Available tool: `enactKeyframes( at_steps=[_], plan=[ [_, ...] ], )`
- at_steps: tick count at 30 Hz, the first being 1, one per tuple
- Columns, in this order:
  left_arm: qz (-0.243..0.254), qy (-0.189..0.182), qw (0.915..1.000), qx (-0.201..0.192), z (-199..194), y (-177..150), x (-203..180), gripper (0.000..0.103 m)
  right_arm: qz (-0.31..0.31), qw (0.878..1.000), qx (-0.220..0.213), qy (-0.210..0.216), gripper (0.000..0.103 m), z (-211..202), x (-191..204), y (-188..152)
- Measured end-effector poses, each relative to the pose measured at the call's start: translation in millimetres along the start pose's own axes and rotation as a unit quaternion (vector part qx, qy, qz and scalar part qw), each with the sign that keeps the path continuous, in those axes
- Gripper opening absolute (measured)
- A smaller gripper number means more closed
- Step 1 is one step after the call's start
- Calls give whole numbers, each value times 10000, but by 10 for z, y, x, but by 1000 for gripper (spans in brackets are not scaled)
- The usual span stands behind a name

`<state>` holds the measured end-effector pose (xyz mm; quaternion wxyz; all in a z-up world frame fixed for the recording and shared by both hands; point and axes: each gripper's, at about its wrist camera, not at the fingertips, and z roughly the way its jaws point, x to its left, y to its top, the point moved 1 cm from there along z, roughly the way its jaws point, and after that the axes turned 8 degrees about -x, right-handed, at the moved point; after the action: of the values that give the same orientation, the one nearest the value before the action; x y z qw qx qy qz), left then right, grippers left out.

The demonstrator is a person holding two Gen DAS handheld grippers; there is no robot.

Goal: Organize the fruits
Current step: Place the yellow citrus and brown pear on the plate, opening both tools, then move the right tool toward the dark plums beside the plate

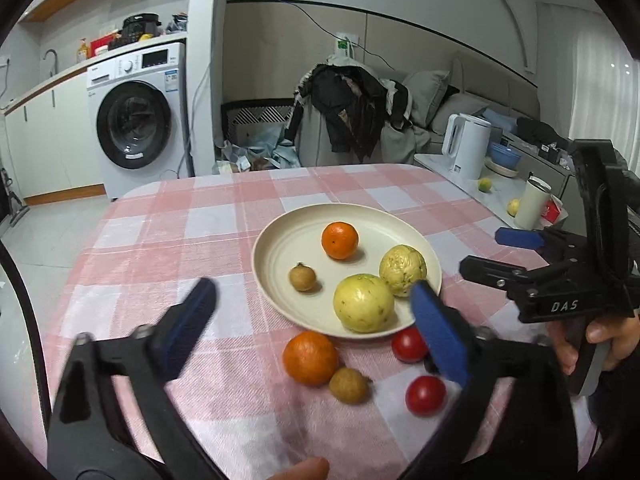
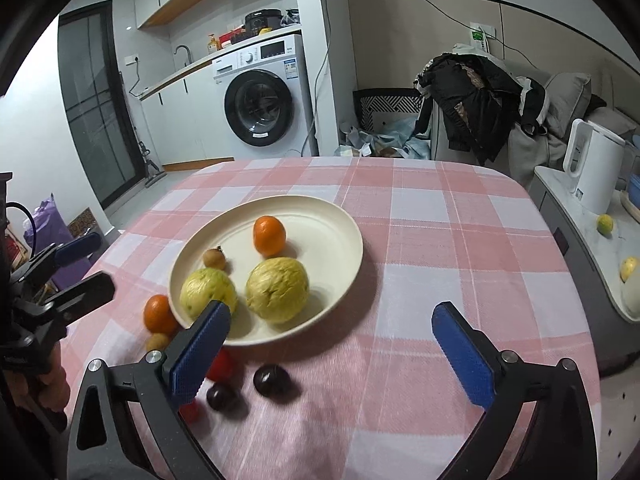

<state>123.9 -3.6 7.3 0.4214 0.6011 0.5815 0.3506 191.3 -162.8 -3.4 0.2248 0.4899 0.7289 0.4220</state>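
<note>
The loose round orange mandarin [image 1: 310,357] lies on the pink checked bench [image 1: 160,240] just beside the near rim of the cream round plate [image 1: 280,236], straight ahead between the pads of the left tongs [image 1: 314,320], which stand wide apart and empty. The right tongs [image 2: 330,344], also spread and empty, are farther from it.

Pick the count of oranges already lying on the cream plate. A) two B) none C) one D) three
C: only one orange lies on the plate, beside two yellow-green fruits and a small brown one, while the other orange sits on the tablecloth just off the near rim.
</note>
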Motion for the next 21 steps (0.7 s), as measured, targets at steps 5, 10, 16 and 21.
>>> enactKeyframes(
  at_steps=[5, 10, 16, 21],
  plan=[
    [-29, 63, 10000, 23, -246, -52, -6, 103, -155, 9998, 20, 127, 103, -151, 55, -12],
    [-81, 106, 9999, -25, -423, -139, 25, 103, -273, 9994, 4, 189, 103, -255, 104, -53],
    [-162, 95, 9998, 62, -438, -209, 46, 103, -525, 9984, 86, 194, 103, -267, 182, -134],
    [-149, 92, 9997, 174, -387, -254, 10, 103, -687, 9973, 223, 127, 103, -192, 212, -202]
  ],
)
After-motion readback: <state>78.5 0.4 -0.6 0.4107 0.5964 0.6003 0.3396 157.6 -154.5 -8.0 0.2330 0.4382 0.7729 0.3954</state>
